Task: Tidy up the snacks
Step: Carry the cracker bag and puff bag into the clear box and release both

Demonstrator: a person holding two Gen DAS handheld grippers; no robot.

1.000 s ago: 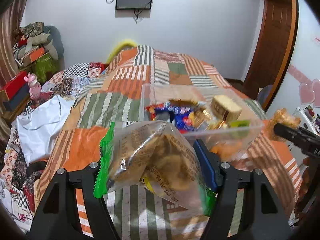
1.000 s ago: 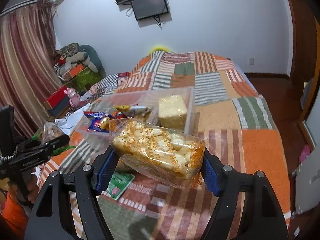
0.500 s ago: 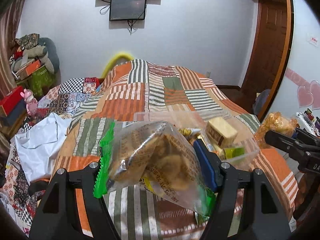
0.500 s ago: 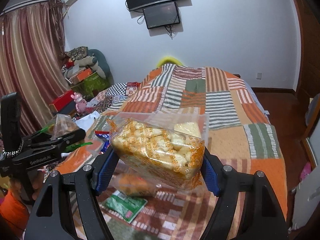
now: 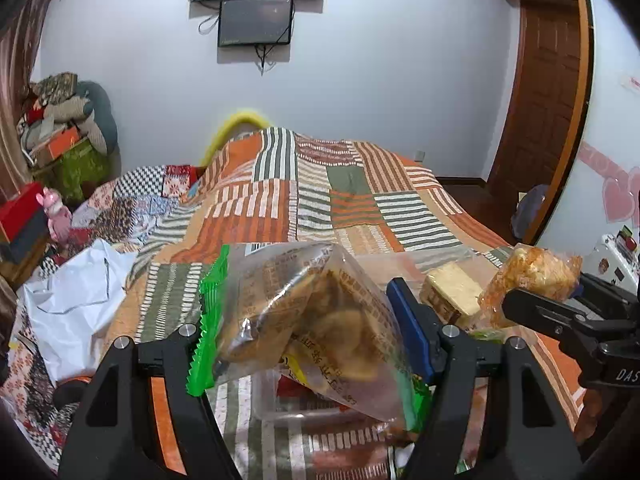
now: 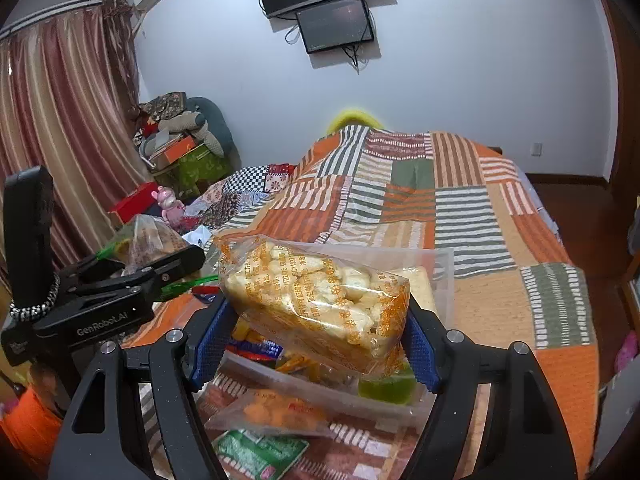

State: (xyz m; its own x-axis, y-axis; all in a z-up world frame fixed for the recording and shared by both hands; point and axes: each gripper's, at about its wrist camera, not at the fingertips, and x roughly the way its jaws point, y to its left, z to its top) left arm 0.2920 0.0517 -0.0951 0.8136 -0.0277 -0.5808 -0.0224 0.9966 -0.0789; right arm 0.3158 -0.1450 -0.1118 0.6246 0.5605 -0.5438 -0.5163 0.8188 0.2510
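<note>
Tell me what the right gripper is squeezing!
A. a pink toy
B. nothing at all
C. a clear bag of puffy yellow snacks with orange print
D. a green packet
C: in the right wrist view the right gripper has its blue pads pressed on both ends of the bag of puffy snacks, held above the clear plastic box; the green packet lies on the bedspread below.
</note>
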